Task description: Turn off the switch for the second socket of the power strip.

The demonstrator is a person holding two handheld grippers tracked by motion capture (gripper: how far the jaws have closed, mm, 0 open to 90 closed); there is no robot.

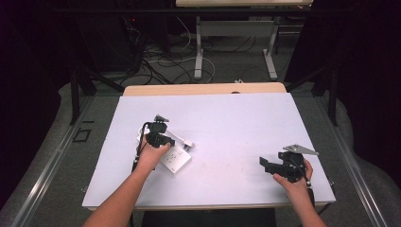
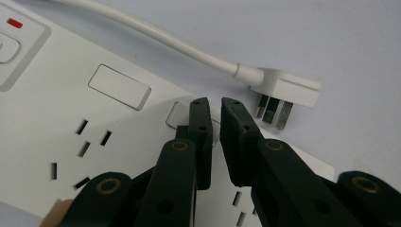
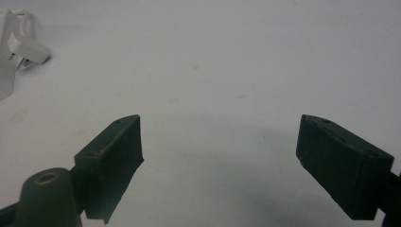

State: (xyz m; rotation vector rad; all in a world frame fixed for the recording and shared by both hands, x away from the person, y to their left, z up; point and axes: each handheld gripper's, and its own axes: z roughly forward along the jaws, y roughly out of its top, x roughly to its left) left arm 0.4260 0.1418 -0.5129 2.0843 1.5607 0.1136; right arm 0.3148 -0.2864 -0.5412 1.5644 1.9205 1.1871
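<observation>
Left gripper view is showing the left gripper [image 2: 215, 106], jaws nearly closed and empty, pressing the power strip [image 2: 56, 118] steady beside its plug [image 2: 283, 90]; the right gripper [image 3: 220, 142] is waiting wide open, holding nothing.

Power strip [image 2: 56, 109]: white body, dark socket slots, one small red mark by its switch [image 2: 14, 22]. Cable [image 2: 156, 35] is off-white, plug [image 2: 283, 87] white with grey metal pins. Left tongs [image 2: 215, 106]: matte black, brass-coloured rivets at the pivots. Right tongs [image 3: 220, 142]: black as well, maybe dark green-tinted in this light, hard to say. Grey three-cornered plate [image 1: 299, 150] on top. Worktop [image 1: 236, 123]: pale lavender-white sheet, plain, a few faint smudges, light wood edge at the far side. Floor [image 1: 227, 61] is grey.
</observation>
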